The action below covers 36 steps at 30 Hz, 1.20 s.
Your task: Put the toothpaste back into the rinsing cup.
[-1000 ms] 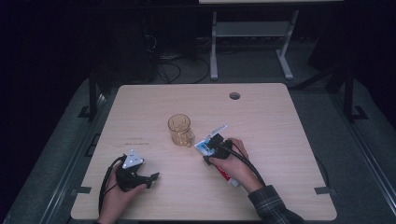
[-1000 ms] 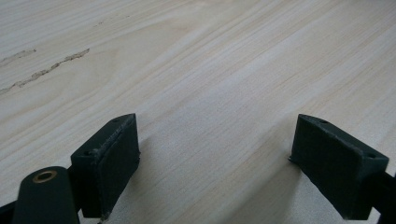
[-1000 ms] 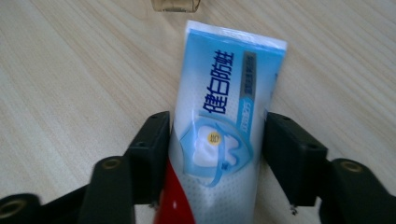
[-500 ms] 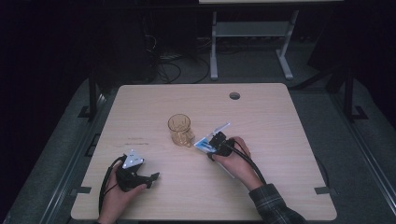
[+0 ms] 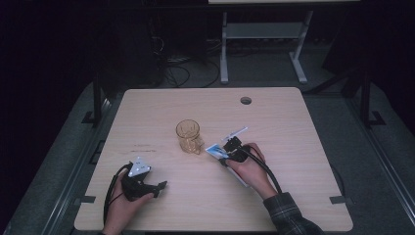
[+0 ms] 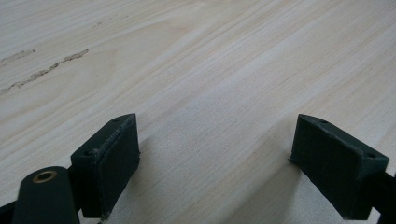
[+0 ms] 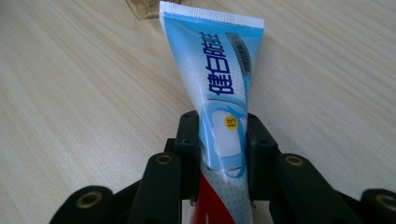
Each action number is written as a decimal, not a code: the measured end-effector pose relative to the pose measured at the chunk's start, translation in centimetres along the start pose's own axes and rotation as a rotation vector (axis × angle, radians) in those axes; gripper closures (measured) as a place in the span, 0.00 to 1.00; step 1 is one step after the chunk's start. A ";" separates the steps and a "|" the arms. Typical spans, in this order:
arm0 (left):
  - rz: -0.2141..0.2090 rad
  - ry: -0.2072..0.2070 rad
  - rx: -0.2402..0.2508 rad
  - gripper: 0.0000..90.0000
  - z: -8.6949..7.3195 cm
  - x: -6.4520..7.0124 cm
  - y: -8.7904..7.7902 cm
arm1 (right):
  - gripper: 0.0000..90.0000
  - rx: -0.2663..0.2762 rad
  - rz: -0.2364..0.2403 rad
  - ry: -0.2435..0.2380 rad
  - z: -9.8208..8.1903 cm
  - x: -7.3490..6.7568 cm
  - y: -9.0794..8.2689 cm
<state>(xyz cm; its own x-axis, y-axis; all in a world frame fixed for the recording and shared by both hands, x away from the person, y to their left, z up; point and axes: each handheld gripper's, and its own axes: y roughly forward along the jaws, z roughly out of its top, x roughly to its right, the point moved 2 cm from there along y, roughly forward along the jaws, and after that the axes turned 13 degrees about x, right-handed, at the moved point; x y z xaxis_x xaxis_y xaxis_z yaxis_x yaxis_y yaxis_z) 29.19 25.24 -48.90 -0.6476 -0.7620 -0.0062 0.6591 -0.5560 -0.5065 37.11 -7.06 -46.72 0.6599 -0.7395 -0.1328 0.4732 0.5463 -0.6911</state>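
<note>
**Toothpaste tube held beside the glass mug**

Toothpaste tube [image 7: 219, 98], blue and white with a red lower part, is clamped at its middle between the jaws of the right gripper [image 5: 230, 152], its flat crimped end pointed toward the amber glass mug [image 5: 188, 136] just to its left. The tube is judged to be in carriage; if the mug is its goal, a lift and tilt over the rim would be needed. The left gripper [image 5: 155, 187] is rested near the table's [image 5: 293, 117] near-left edge, jaws apart and empty.

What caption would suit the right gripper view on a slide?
The right hand-held gripper clamps a blue toothpaste tube above a pale wooden table.
</note>
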 end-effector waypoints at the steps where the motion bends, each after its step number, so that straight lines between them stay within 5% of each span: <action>1: 0.000 0.000 0.000 0.16 0.0 0.0 0.0 | 0.79 0.008 0.002 0.005 -0.1 0.1 -0.1; 16: -0.001 0.001 0.000 0.16 0.0 0.0 0.0 | 0.79 0.056 0.034 0.063 -0.5 0.9 -1.2; 36: -0.002 0.002 0.000 0.16 0.0 0.0 0.0 | 0.80 0.213 0.062 0.083 0.6 1.5 -4.5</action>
<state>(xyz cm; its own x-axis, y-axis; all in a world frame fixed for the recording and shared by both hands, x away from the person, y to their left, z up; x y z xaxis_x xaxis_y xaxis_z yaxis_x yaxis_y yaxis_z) 29.19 25.24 -48.90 -0.6494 -0.7604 -0.0068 0.6580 -0.5574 -0.5063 36.33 -10.36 -43.38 0.6451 -0.7273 -0.2343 0.5520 0.6556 -0.5153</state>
